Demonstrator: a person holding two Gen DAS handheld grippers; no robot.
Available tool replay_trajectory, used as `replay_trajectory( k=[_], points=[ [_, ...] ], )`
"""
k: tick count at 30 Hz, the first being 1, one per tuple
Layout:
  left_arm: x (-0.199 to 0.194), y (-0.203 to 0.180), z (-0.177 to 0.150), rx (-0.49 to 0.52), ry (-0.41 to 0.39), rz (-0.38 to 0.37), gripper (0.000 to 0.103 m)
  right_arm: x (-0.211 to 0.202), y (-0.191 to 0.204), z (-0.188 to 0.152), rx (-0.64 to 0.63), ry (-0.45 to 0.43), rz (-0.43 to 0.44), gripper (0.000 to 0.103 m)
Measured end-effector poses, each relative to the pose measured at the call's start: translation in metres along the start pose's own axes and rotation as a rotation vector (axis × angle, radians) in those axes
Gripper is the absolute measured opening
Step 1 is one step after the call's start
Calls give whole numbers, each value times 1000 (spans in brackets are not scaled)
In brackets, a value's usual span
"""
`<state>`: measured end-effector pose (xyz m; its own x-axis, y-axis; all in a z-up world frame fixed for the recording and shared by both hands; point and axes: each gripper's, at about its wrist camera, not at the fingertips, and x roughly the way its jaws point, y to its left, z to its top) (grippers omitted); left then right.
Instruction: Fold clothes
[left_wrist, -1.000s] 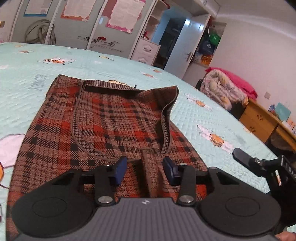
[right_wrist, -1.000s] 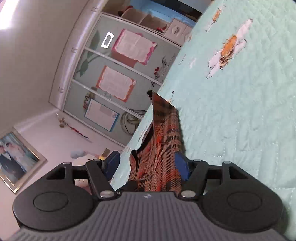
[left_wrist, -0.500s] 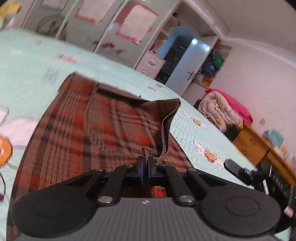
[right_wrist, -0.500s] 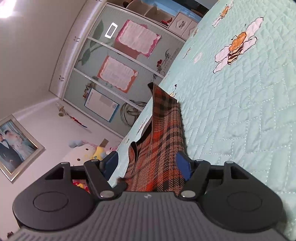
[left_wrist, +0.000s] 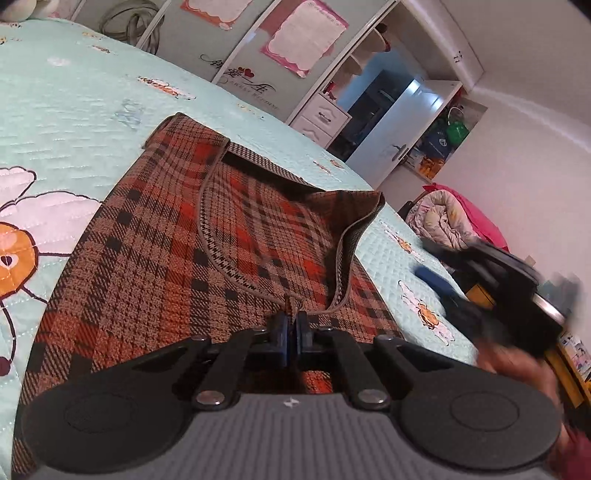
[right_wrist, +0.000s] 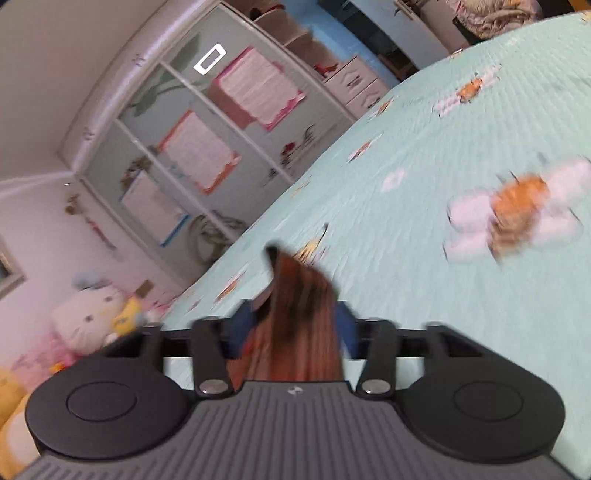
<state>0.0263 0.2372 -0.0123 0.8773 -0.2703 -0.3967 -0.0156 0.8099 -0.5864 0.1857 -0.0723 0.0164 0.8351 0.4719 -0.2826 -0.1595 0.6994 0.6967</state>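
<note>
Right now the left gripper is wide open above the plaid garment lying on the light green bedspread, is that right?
Not quite. The left gripper is not open: the left wrist view shows its blue pads pressed together, pinching a small fold of the plaid garment at its near edge. The rest holds: the garment does lie on the light green bedspread.

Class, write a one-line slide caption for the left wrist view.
Left gripper pinches the plaid garment spread on a mint quilt.
</note>
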Motion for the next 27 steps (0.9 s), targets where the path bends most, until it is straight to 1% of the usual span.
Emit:
replay_trajectory(
  k=[2, 3, 4, 6, 8, 10, 14, 16, 19, 20, 22, 23, 25, 26, 27],
  points=[
    [0, 3, 0, -18, 2, -8, 5, 39, -2, 9, -12, 18, -40, 22],
    [1, 5, 0, -26, 3, -12, 5, 59, -3, 13, -20, 29, -58, 22],
    [1, 6, 0, -30, 4, -14, 5, 74, -3, 15, -10, 34, -50, 22],
    [2, 7, 0, -36, 5, -19, 5, 96, -3, 16, 17, 37, 1, 22],
    [3, 9, 0, -45, 5, -25, 6, 107, 7, 12, -12, 37, 34, 22],
    [3, 9, -1, -52, 6, -30, 6, 114, 16, 7, -58, 54, 49, 22],
    [3, 9, -1, -50, 4, -29, 6, 122, 37, -7, -222, 54, 11, 22],
    [2, 7, -1, -45, 3, -27, 6, 125, 42, -12, -263, 55, 15, 23],
    [2, 6, -2, -38, 1, -22, 6, 132, 41, -14, -272, 82, 16, 23],
    [2, 5, -2, -35, 0, -20, 6, 133, 41, -12, -268, 89, 13, 24],
    [3, 5, -3, -32, -2, -19, 7, 140, 39, -11, -255, 113, -22, 29],
    [3, 5, -3, -34, -2, -20, 7, 143, 39, -10, -258, 121, -31, 33],
    [2, 5, -3, -36, -1, -22, 7, 149, 40, -11, -273, 134, -38, 35],
    [3, 6, -3, -37, -1, -22, 7, 151, 41, -11, -280, 140, -41, 38],
    [3, 6, -2, -38, -1, -23, 7, 154, 42, -11, -287, 147, -45, 47]
  ],
)
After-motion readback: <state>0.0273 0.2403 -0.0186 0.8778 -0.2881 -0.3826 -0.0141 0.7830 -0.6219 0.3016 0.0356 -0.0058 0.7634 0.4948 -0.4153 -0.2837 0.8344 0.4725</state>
